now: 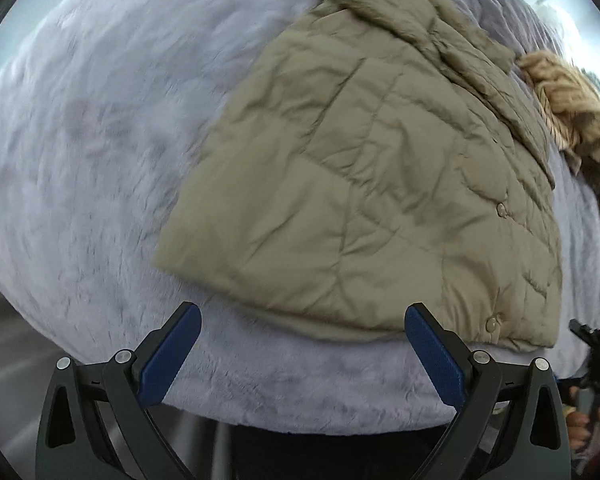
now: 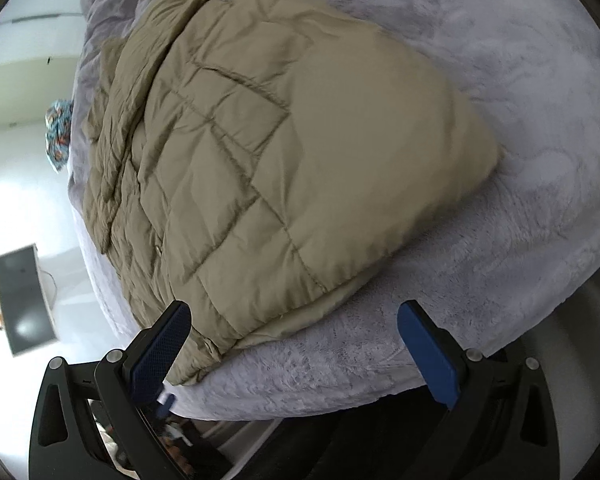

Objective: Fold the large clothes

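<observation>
Right now the jacket (image 1: 360,184) lies already doubled over on the grey blanket (image 1: 100,160), filling the centre and right of the left view, fur trim (image 1: 572,120) at the upper right. Both hand-held grippers, left (image 1: 303,354) and right (image 2: 293,350), hover at the near hem with jaws spread wide, holding nothing. To fold well, I'd say each should pinch a near corner through all the layers, then lift together so the puffy quilting doesn't slide apart.
</observation>
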